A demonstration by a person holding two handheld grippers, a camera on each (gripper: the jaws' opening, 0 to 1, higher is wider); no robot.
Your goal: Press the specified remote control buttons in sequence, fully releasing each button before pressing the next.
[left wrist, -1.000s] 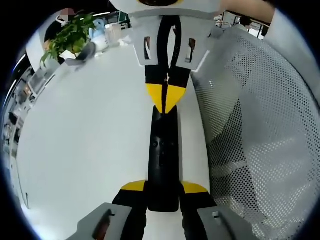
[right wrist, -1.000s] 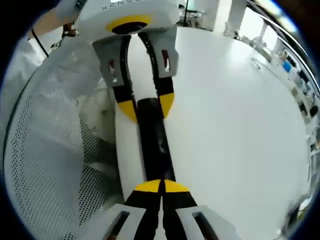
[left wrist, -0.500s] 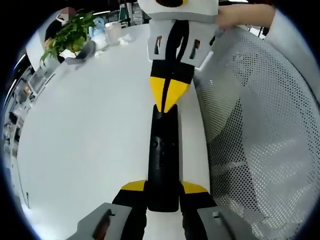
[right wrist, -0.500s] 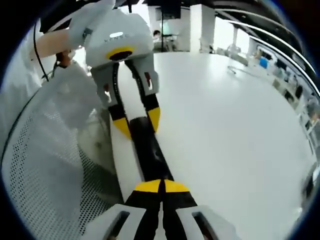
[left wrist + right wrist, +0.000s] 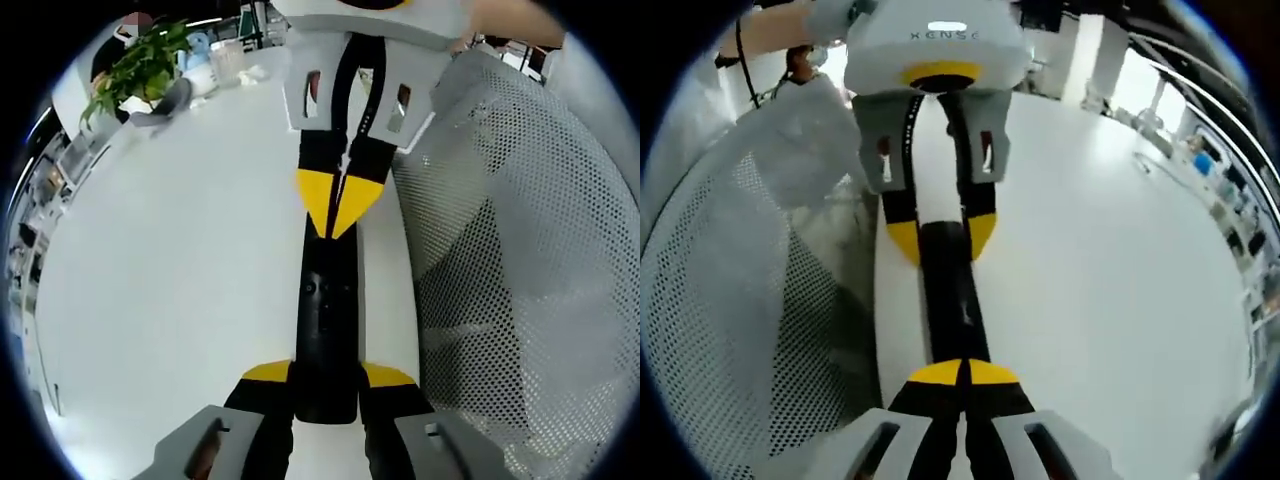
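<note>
A slim black remote [image 5: 326, 320] lies lengthwise above the white table [image 5: 170, 280]. My left gripper [image 5: 327, 376] is shut on its near end, one yellow-tipped jaw on each side. My right gripper [image 5: 336, 212] comes down from the top of the left gripper view, shut, its yellow tips together over the remote's far end. In the right gripper view, my right gripper [image 5: 960, 372] is shut at the near end of the remote [image 5: 950, 290], and the left gripper [image 5: 942, 238] clamps the far end. I cannot tell whether the tips touch a button.
A white perforated mesh panel [image 5: 520, 280] rises close beside the remote and appears again as the mesh panel [image 5: 730, 330] in the right gripper view. A potted plant [image 5: 140, 65] and small items stand at the table's far edge. A hand [image 5: 770, 30] holds the left gripper.
The right gripper drew back from the remote half a second ago and has now come in close over it again, still shut. The left gripper kept its hold.
</note>
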